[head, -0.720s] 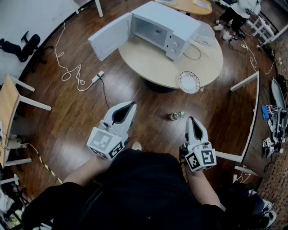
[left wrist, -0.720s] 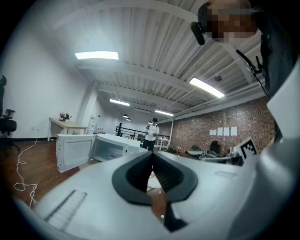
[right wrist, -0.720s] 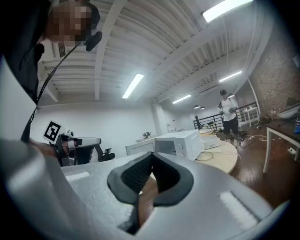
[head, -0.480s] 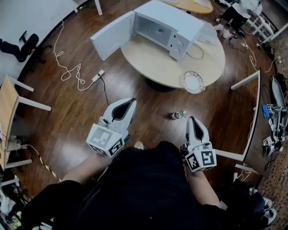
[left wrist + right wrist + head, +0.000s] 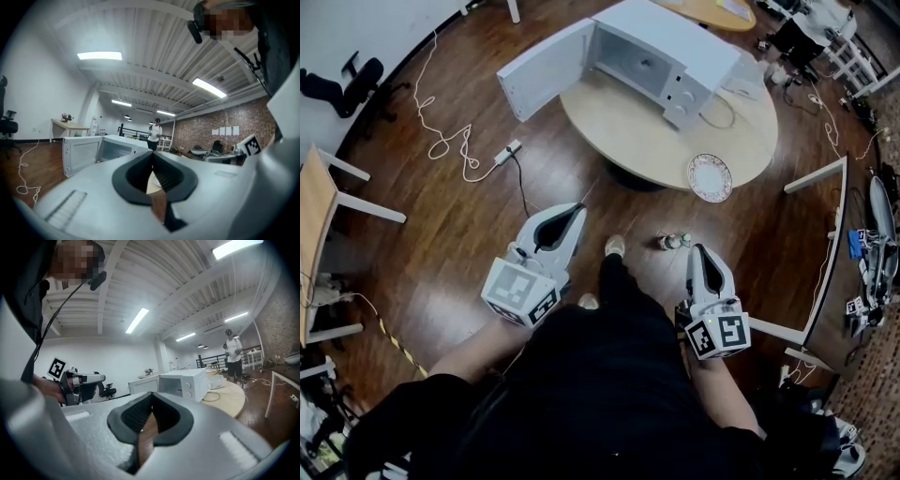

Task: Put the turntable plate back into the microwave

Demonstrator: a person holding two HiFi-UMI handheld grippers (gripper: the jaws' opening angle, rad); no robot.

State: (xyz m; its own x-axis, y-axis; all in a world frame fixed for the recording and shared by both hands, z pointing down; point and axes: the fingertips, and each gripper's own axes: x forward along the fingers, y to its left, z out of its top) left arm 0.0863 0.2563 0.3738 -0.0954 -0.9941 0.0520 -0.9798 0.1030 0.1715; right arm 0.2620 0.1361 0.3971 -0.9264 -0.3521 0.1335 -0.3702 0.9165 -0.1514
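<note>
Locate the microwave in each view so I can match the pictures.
Head view: top centre, microwave on the round table, door swung open leftward.
Left gripper view: left of centre, open door at its left.
Right gripper view: just right of centre, control panel showing.
Shared landmark: the standing person in white, beyond the microwave.

White microwave (image 5: 670,37), pattern-rimmed plate (image 5: 710,177)

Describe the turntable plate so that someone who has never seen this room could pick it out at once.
Find the round pale wooden table on the dark floor, with the white microwave standing open on it. The turntable plate lies flat at the table's near right edge, apart from the microwave. It is the only dish there: round, pale, with a patterned rim.
</note>
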